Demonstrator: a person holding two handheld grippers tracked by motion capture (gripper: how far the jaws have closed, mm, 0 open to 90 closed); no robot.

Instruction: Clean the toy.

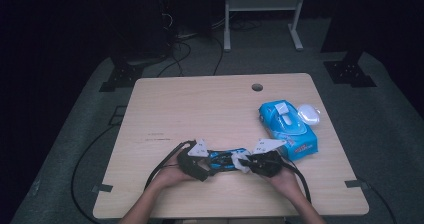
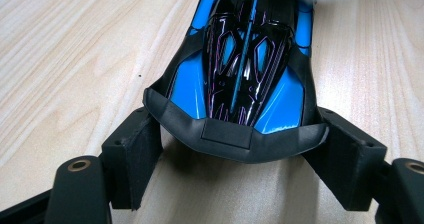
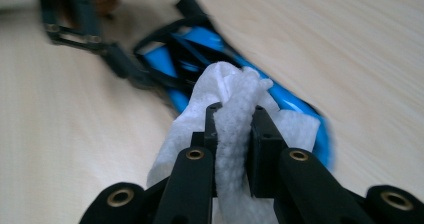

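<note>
White wipe [image 3: 235, 114] in right tool [image 3: 234, 115] (pinched), atop toy car [image 3: 200, 54].

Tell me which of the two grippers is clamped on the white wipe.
The right gripper: its jaws pinch the white wipe against the blue toy car. The left gripper grips the car's black end instead.
</note>
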